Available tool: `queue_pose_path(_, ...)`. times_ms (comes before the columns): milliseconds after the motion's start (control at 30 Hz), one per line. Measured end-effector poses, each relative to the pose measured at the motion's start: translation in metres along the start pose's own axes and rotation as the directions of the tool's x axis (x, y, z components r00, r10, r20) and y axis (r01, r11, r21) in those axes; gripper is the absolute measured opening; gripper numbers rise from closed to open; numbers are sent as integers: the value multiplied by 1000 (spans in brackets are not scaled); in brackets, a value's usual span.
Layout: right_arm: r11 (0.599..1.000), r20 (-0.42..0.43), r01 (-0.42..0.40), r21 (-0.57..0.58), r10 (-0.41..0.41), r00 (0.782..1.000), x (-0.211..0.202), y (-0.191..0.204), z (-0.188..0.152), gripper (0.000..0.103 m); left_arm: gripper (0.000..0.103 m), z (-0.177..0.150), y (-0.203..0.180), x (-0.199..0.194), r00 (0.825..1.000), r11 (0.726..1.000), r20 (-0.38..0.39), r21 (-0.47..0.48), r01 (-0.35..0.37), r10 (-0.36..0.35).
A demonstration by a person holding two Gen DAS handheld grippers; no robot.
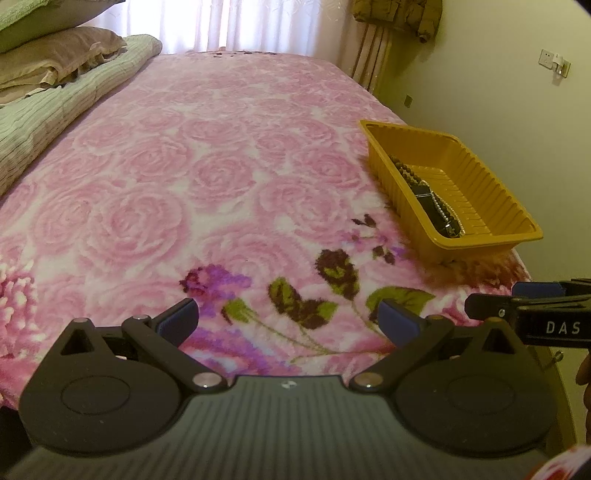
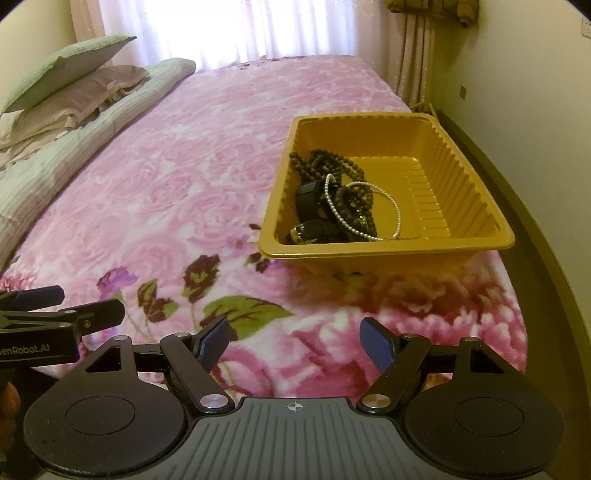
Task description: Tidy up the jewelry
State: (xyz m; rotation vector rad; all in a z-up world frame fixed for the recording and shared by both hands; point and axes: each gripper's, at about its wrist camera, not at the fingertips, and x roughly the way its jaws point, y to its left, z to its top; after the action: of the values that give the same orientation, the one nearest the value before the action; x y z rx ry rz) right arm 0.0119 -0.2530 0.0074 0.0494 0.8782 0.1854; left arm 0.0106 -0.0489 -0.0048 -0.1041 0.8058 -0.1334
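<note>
A yellow ribbed plastic tray [image 2: 458,177] [image 1: 491,192] sits on the pink rose blanket near the bed's right edge. Inside it, against the left wall, lie dark wooden bead strands [image 2: 332,162] [image 1: 406,170], a white pearl string [image 2: 395,206] [image 1: 439,206] and a black watch with a gold buckle [image 2: 314,230]. My right gripper [image 2: 293,341] hovers over the blanket in front of the tray, open and holding nothing. My left gripper [image 1: 286,317] hangs open over the flower print, left of the tray, also with nothing in it. Each gripper's side shows at the edge of the other's view.
Folded green bedding [image 1: 55,110] and stacked pillows [image 2: 74,85] line the left side of the bed. A wall [image 2: 535,110] runs close along the right edge. Curtains [image 1: 258,22] hang behind the head of the bed. A wide stretch of blanket [image 1: 184,166] lies between bedding and tray.
</note>
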Motion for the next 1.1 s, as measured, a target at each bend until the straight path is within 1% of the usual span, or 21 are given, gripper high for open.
queue_pose_path(1100, 1000, 5, 2, 1, -2, 1000, 0, 0, -1, 77, 103, -3, 1, 0, 1000, 1000, 1, 12, -9, 9)
